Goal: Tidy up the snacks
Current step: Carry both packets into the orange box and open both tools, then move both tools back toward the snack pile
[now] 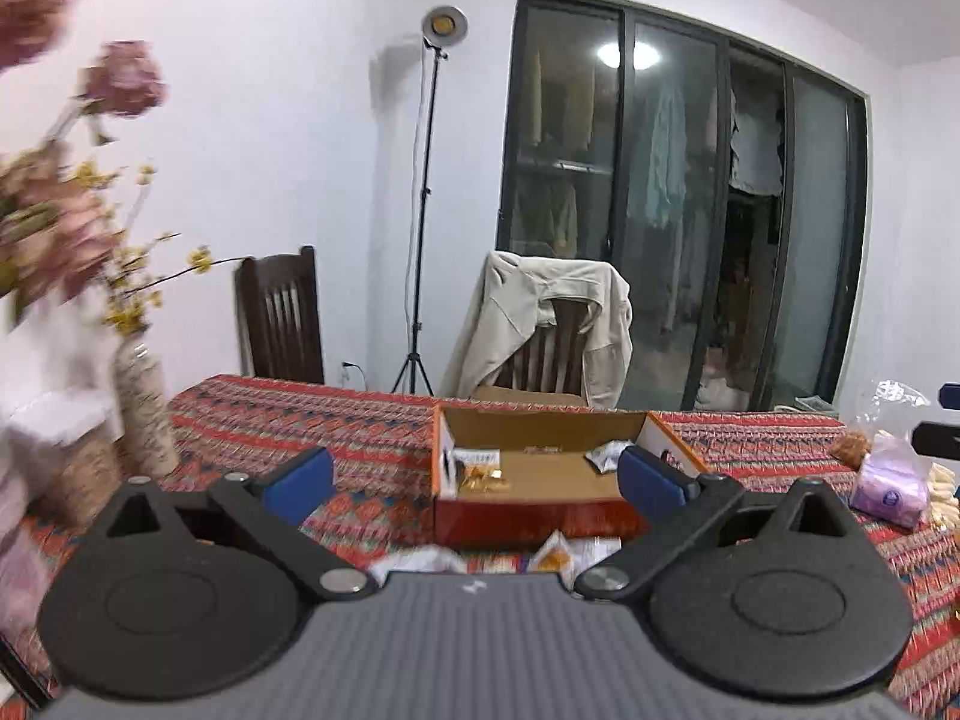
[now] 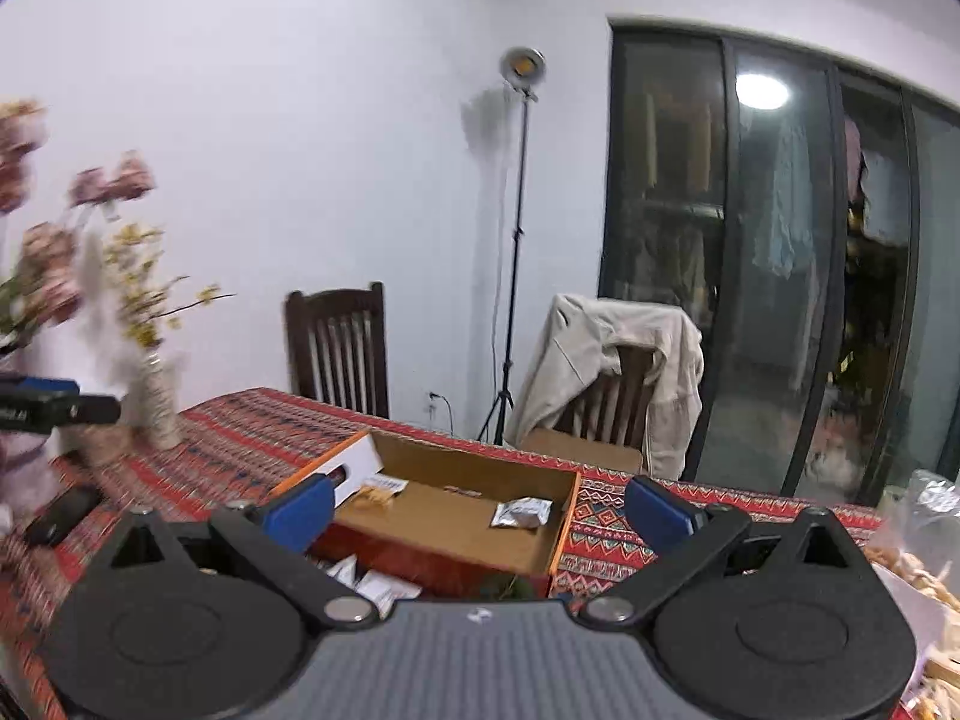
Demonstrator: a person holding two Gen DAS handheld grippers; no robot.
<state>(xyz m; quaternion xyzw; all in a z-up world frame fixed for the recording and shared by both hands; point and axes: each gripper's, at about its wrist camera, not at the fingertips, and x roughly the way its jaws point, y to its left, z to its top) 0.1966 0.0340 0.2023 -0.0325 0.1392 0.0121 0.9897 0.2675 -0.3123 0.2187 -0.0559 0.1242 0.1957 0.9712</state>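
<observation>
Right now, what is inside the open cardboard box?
The cardboard box holds a silver packet and tan snack packets at opposite ends; its near wall hides part of the floor.

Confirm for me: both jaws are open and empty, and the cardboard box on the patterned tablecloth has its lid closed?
Not quite. The cardboard box is open: the right wrist view shows snack packets lying inside it. The rest holds: left gripper and right gripper stand open and empty, on the patterned tablecloth.

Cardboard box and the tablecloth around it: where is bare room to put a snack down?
Free: the box floor between the gold packets and the silver packet; the tablecloth between vase and box. Crowded: the bagged snacks on the right, and loose packets before the box.
</observation>
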